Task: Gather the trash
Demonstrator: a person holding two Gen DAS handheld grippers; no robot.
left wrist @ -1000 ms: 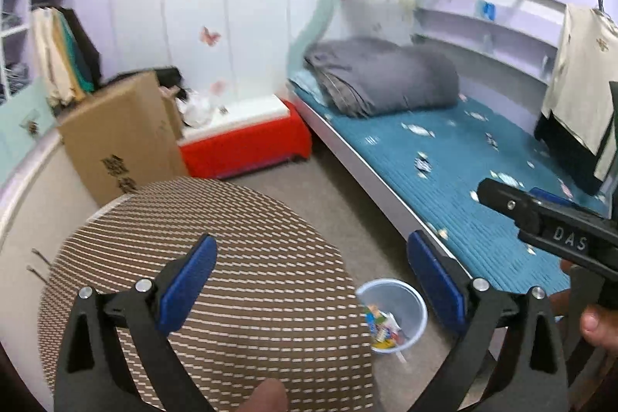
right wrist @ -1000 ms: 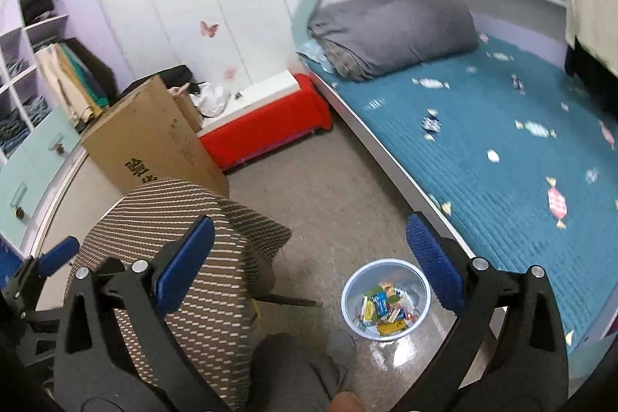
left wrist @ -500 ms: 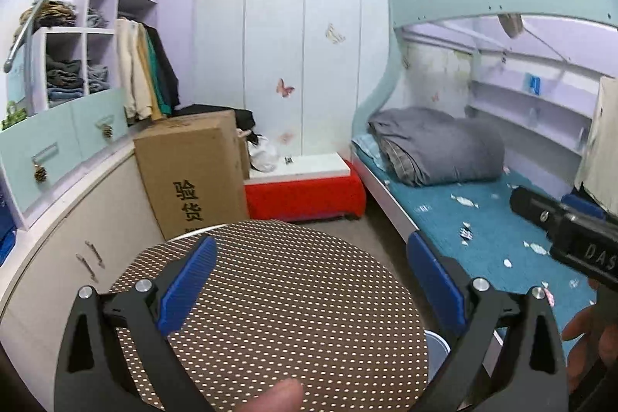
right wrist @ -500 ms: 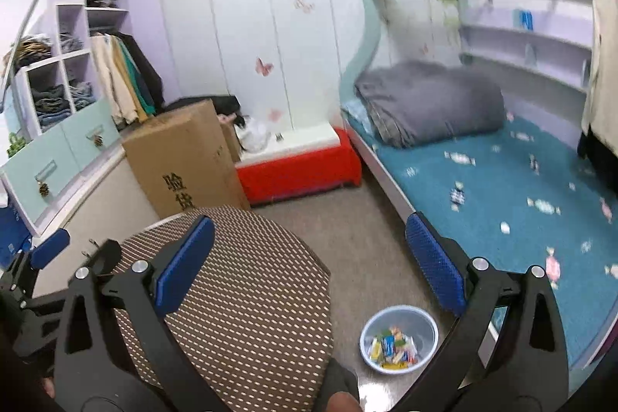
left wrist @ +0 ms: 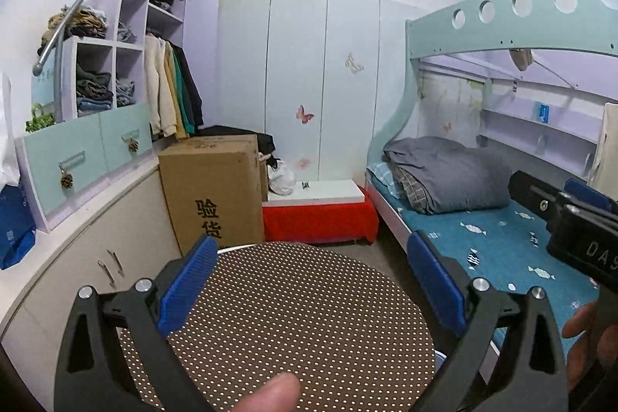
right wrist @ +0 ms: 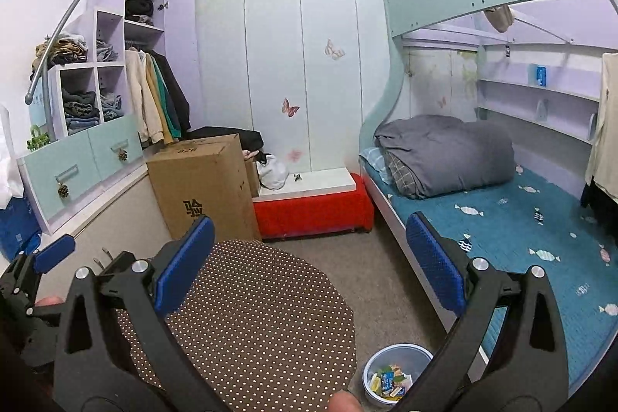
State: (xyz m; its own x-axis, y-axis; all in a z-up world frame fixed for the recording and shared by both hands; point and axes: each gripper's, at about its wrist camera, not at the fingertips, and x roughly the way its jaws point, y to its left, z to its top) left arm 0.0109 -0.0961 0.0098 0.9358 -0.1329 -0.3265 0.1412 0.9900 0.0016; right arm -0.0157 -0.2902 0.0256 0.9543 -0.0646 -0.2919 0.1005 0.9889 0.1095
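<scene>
A small clear blue bin (right wrist: 390, 369) holding several coloured wrappers stands on the floor between the round dotted brown table (right wrist: 247, 327) and the bed. In the left wrist view only a sliver of the bin's rim (left wrist: 438, 358) shows past the table (left wrist: 293, 315). My left gripper (left wrist: 309, 280) is open and empty, raised above the table. My right gripper (right wrist: 309, 265) is open and empty, also raised, to the right of the left one (right wrist: 42, 257). It shows at the right edge of the left wrist view (left wrist: 571, 219).
A bunk bed with a teal mattress (right wrist: 521, 230) and a folded grey duvet (right wrist: 444, 153) fills the right. A cardboard box (right wrist: 201, 184), a red bench (right wrist: 313, 207) and white cabinets (left wrist: 77, 257) line the left and back. Grey floor (right wrist: 370, 280) runs between.
Both grippers have tilted upward from looking down at the table and bin to looking level across the room. Their jaws stay open and empty.
</scene>
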